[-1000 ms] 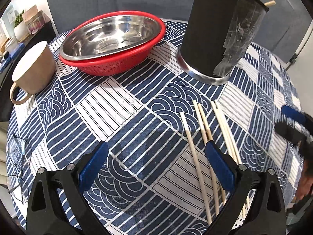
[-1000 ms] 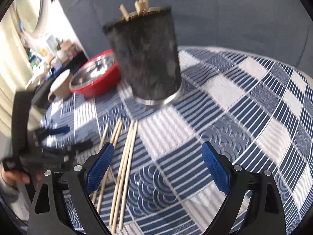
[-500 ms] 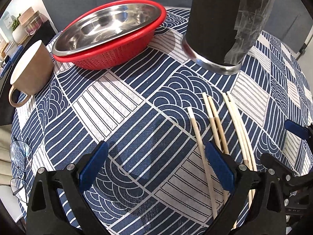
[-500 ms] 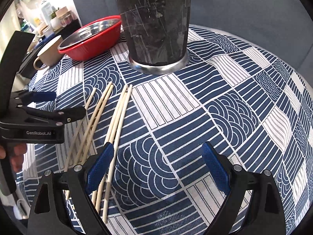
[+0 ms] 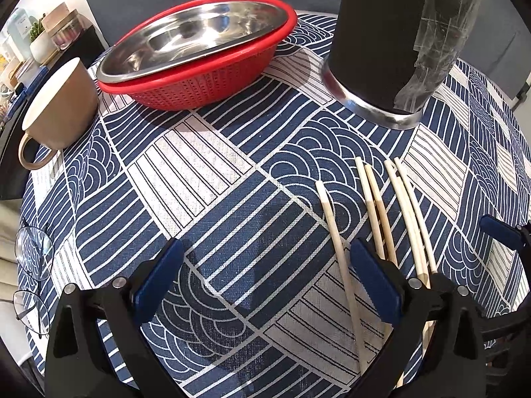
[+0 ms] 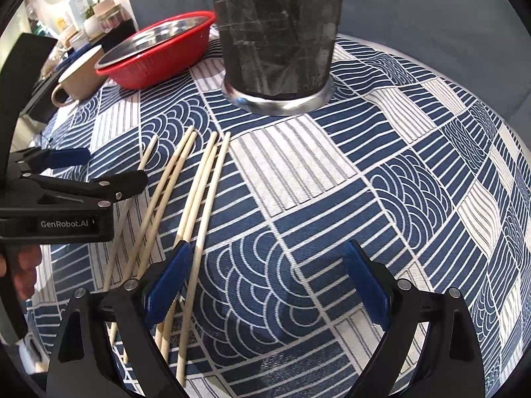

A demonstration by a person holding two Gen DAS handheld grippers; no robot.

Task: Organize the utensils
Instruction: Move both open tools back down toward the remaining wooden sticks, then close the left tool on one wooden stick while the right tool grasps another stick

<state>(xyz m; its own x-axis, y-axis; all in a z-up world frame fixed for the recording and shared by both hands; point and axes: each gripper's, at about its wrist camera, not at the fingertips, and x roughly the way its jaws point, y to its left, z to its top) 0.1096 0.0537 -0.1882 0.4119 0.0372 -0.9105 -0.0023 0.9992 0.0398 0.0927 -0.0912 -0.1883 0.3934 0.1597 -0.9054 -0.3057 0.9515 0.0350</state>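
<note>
Five pale wooden chopsticks (image 6: 199, 185) lie flat in front of the black cylindrical utensil holder (image 6: 277, 33). Left gripper (image 5: 265, 278) and right gripper (image 6: 265, 278) hover there, jaws apart, empty.

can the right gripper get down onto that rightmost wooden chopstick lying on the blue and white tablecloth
Probably yes. The right gripper is open and holds nothing, and the rightmost wooden chopstick lies flat just inside its left finger, nothing on top. The left gripper sits over the far-left sticks, apart from this one.
</note>
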